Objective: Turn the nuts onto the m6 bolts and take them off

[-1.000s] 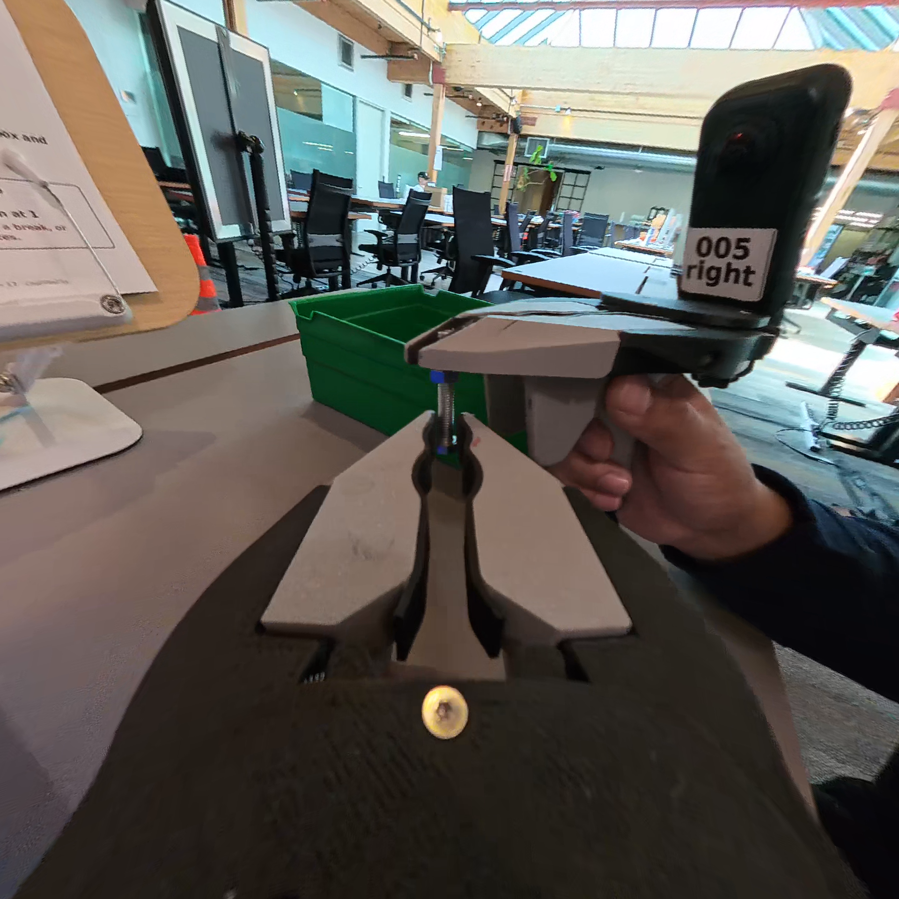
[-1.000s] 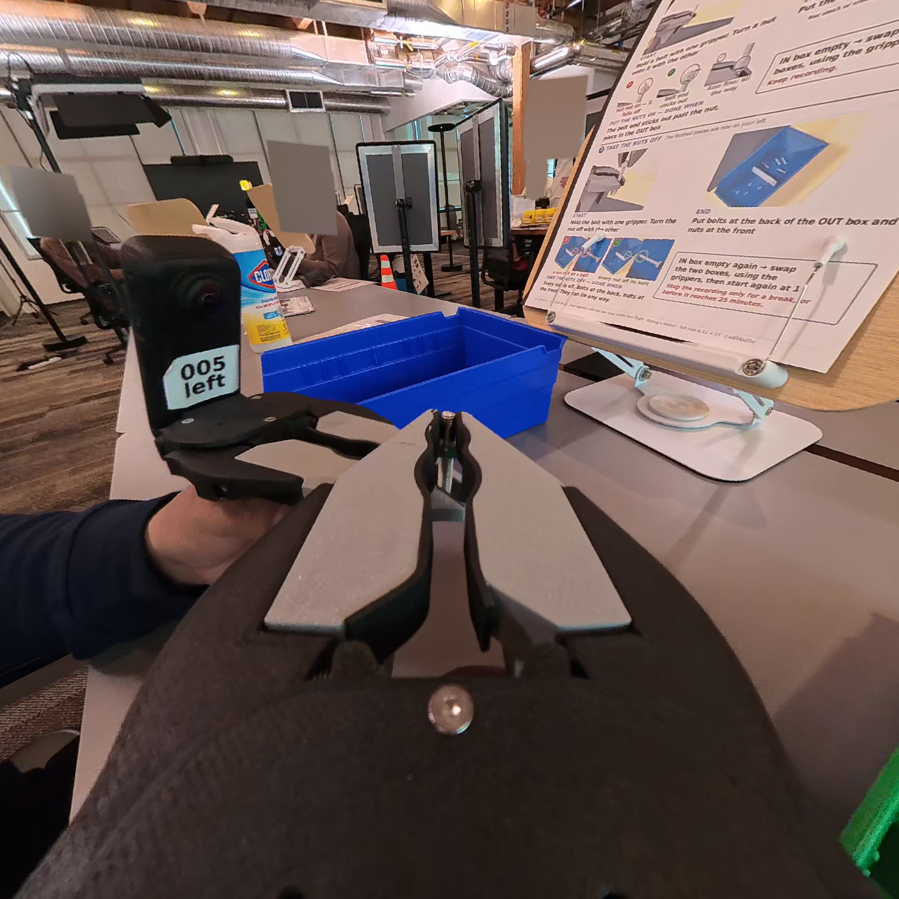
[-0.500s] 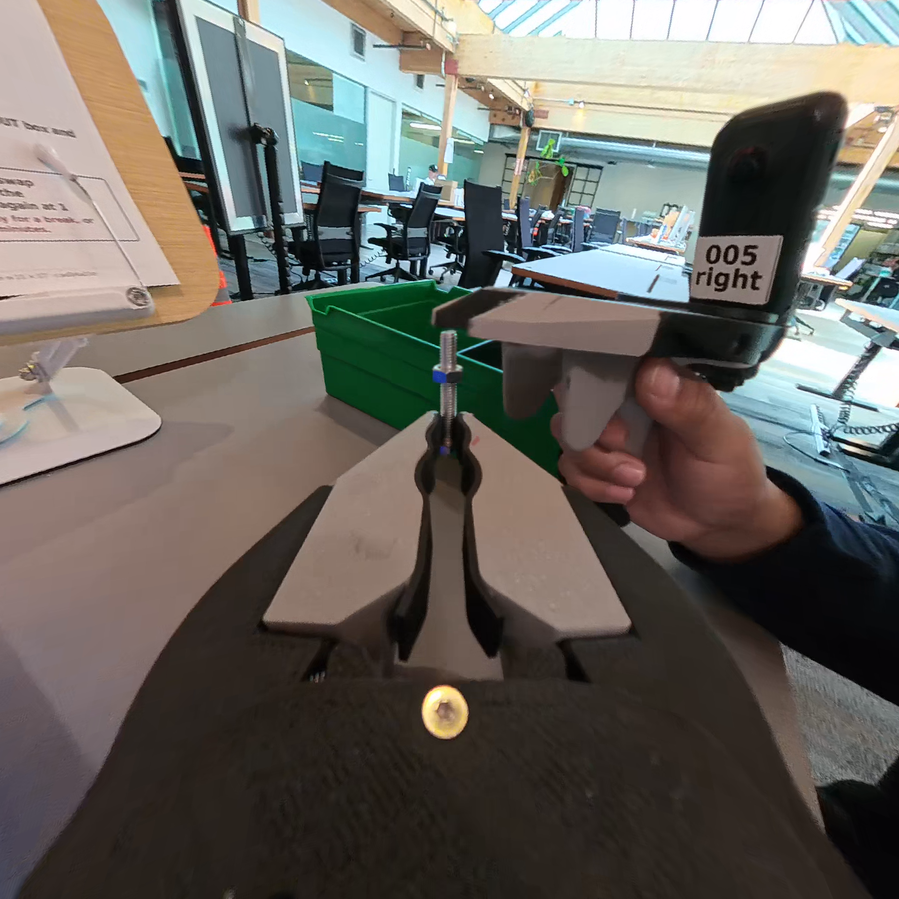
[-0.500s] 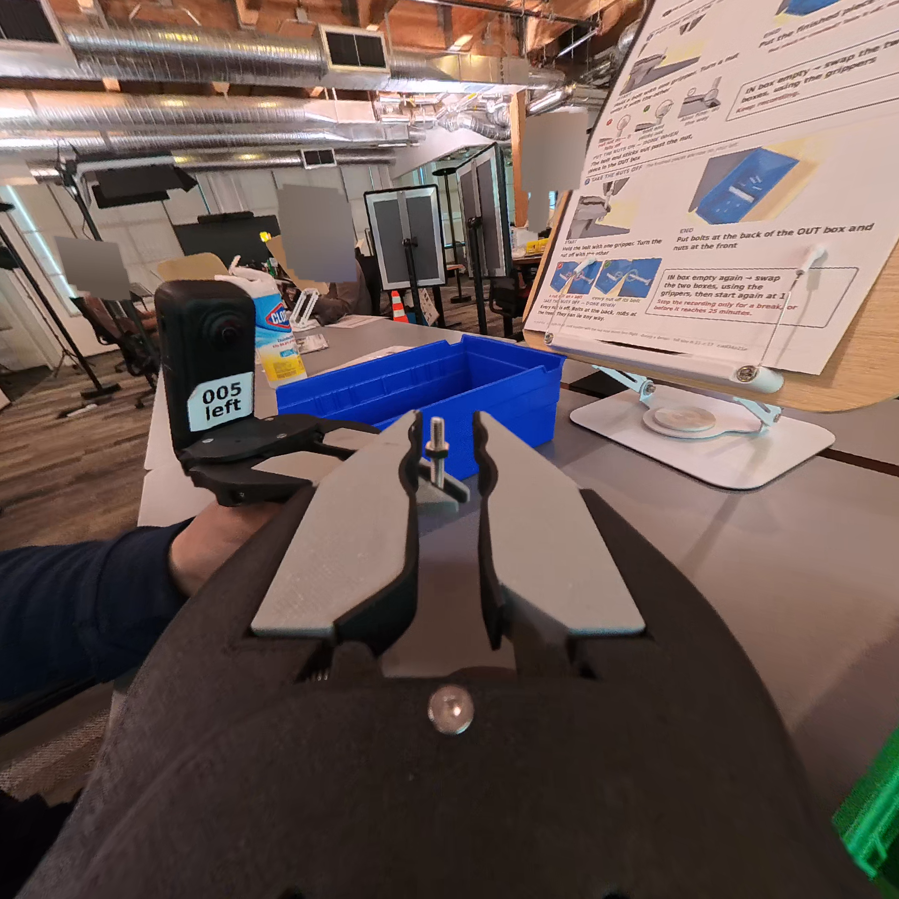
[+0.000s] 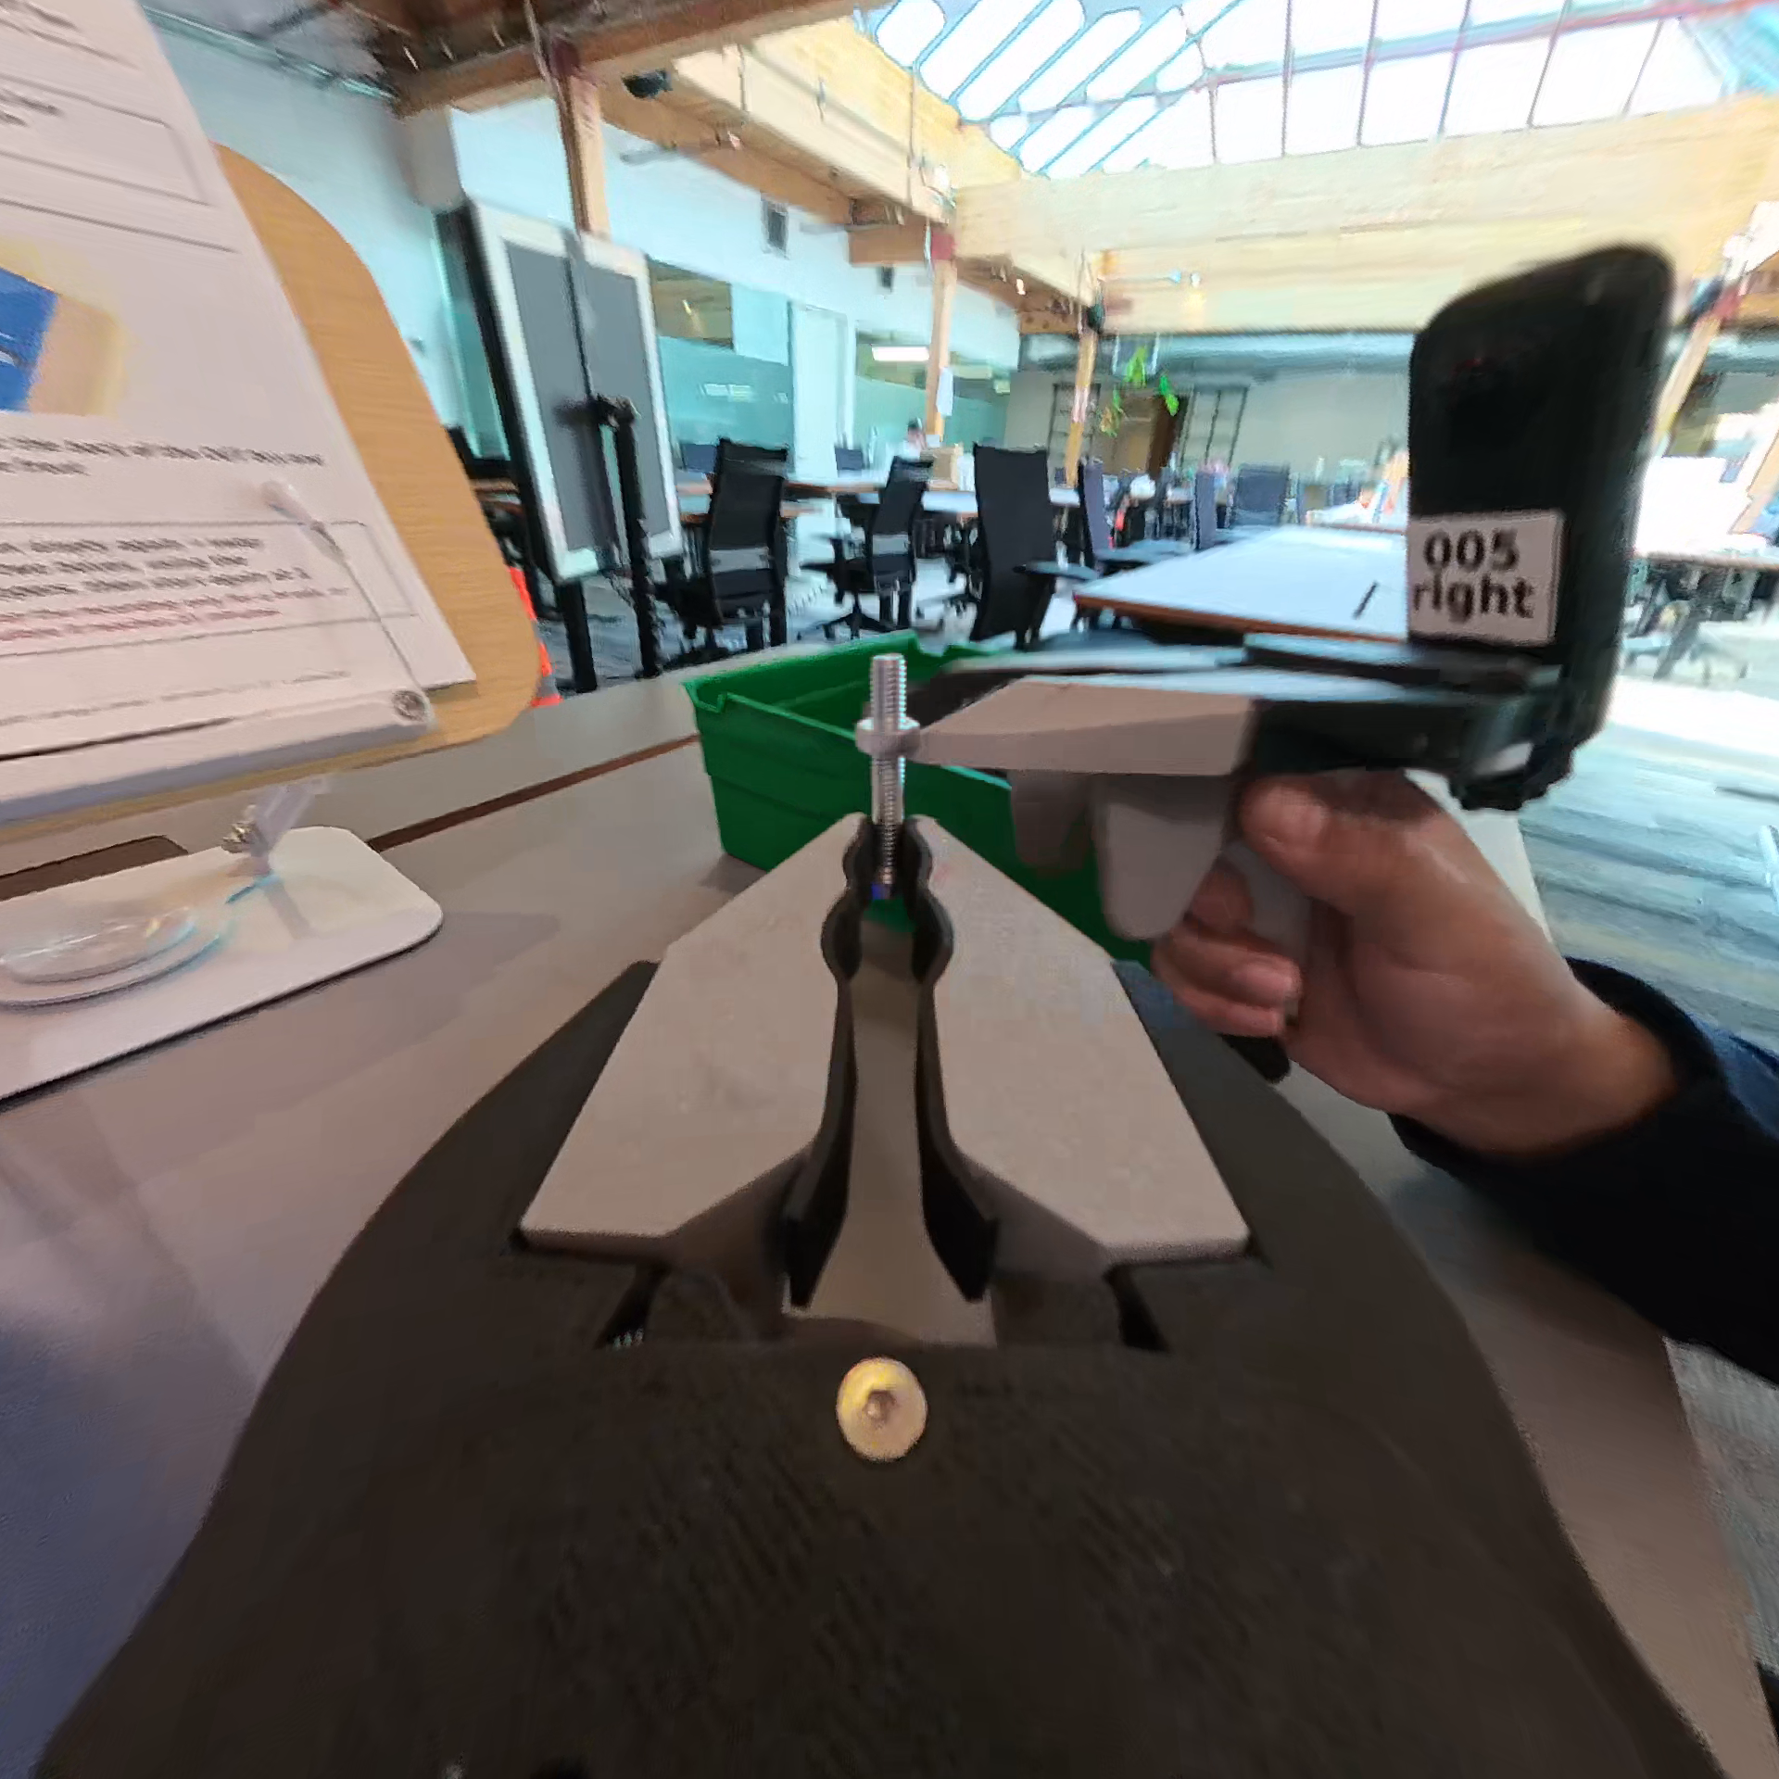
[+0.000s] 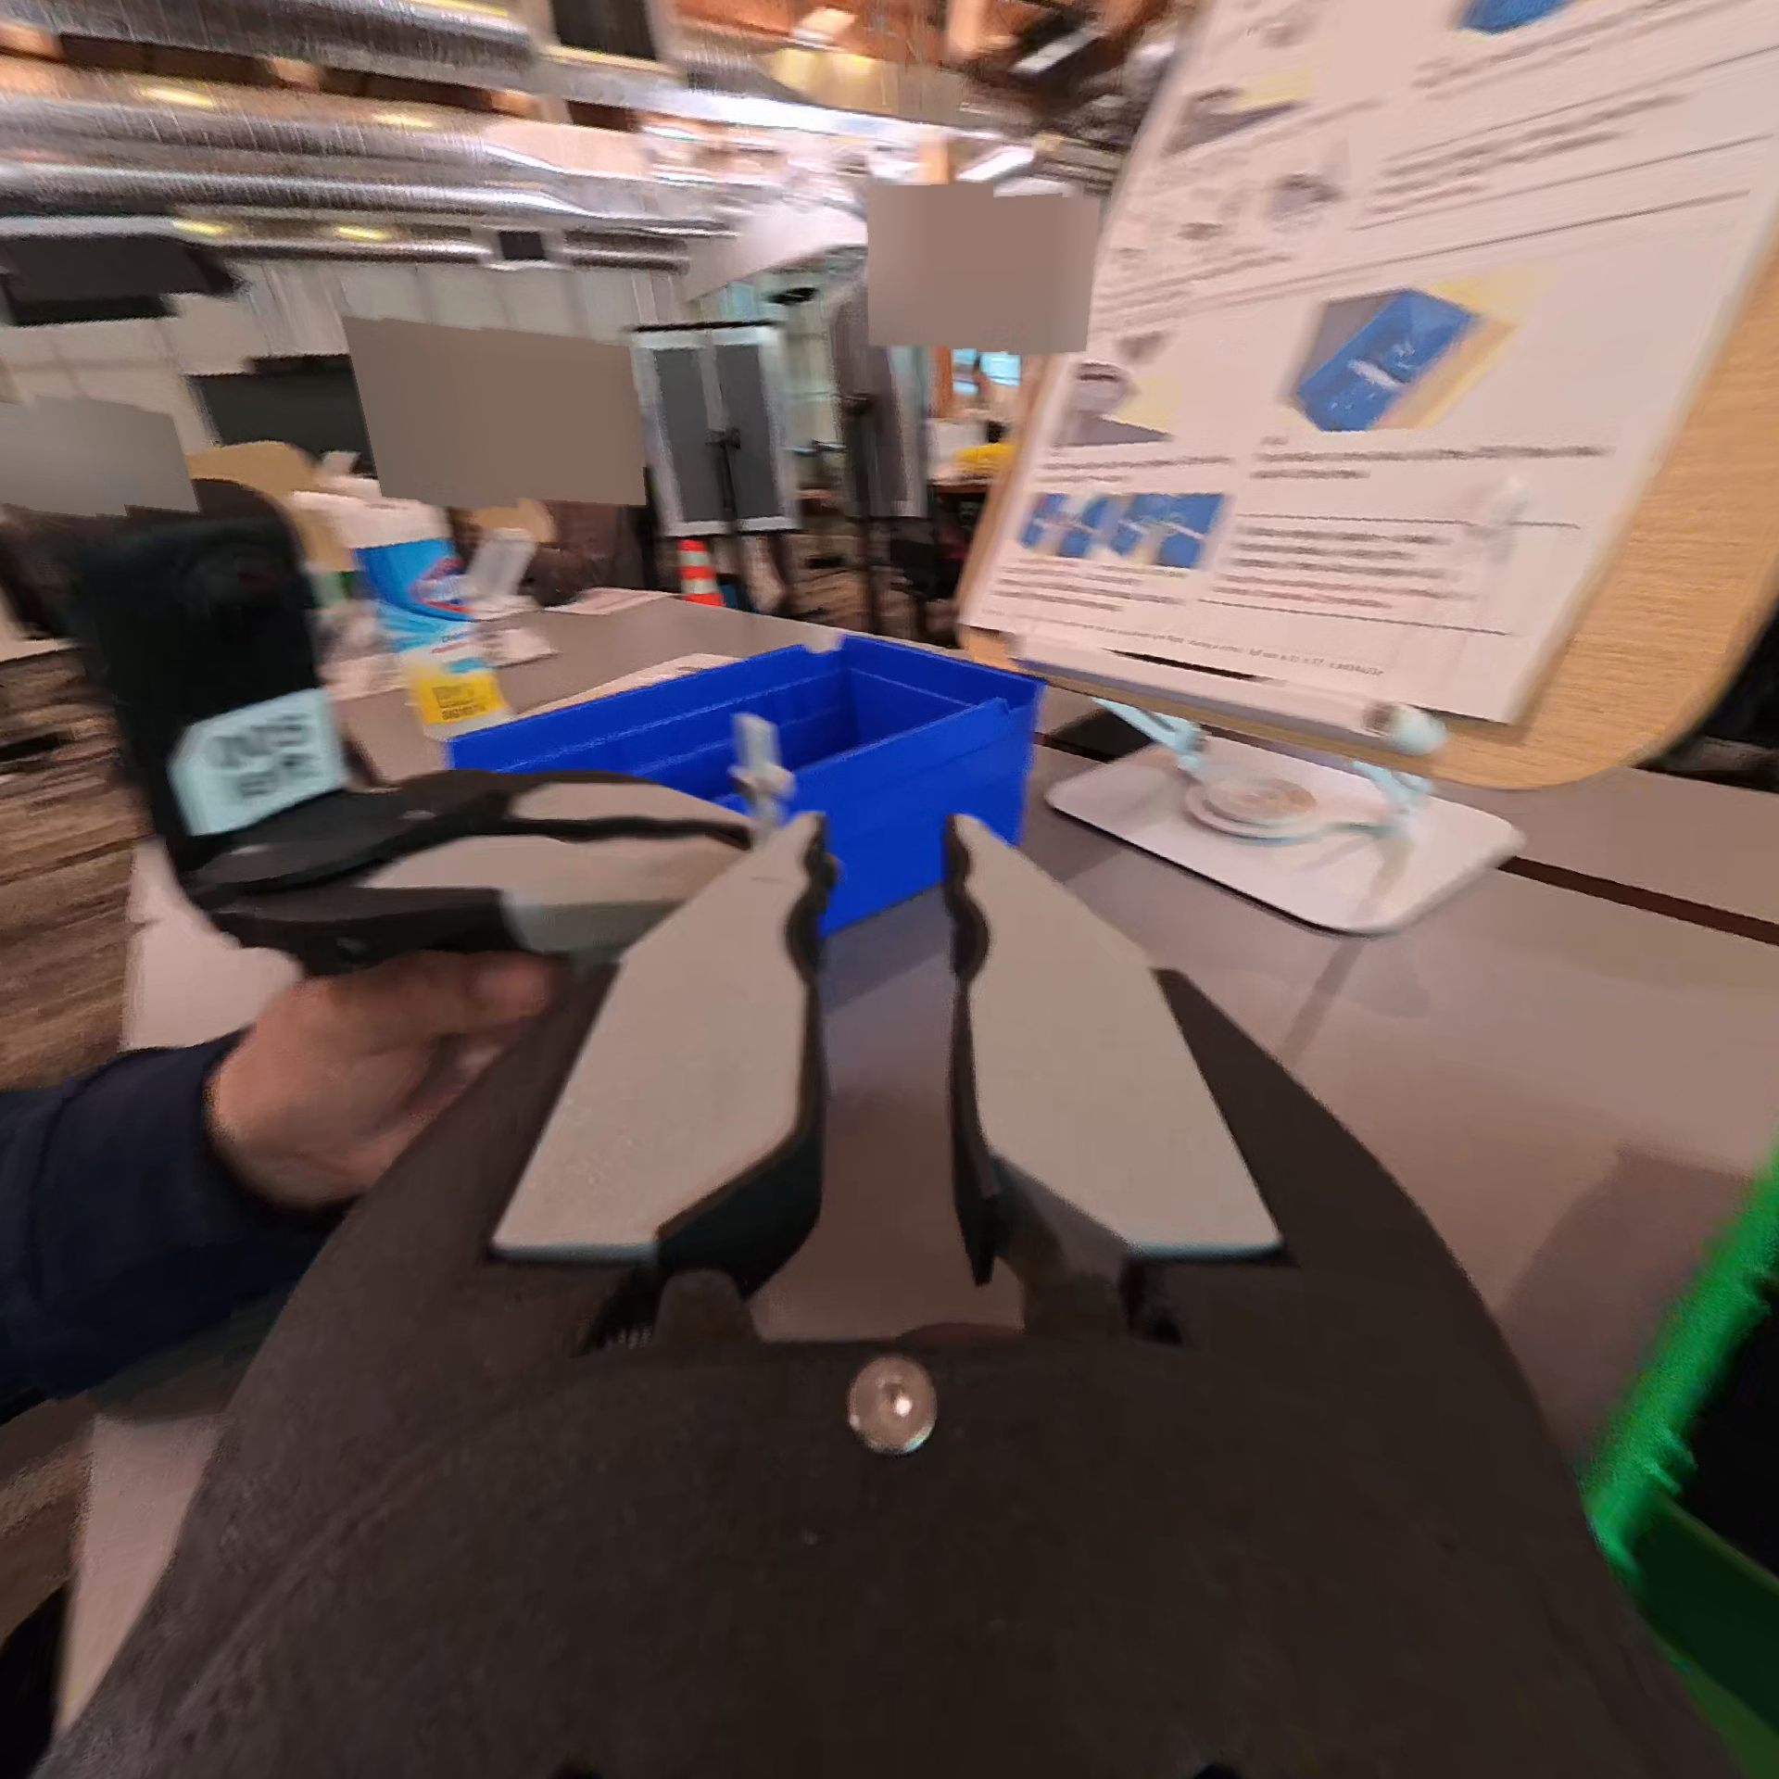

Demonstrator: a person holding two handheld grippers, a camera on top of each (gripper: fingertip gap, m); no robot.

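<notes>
Standing upright between left gripper (image 5: 886,890) fingers, bolt (image 5: 887,760).

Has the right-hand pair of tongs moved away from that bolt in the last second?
Yes. The right tongs were shut on the bolt; now they are open and have drawn back rightward, with the blue box between their tips.

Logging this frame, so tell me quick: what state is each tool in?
Left tool: shut on the bolt, nut threaded on it.
Right tool: open, holding nothing.
</notes>
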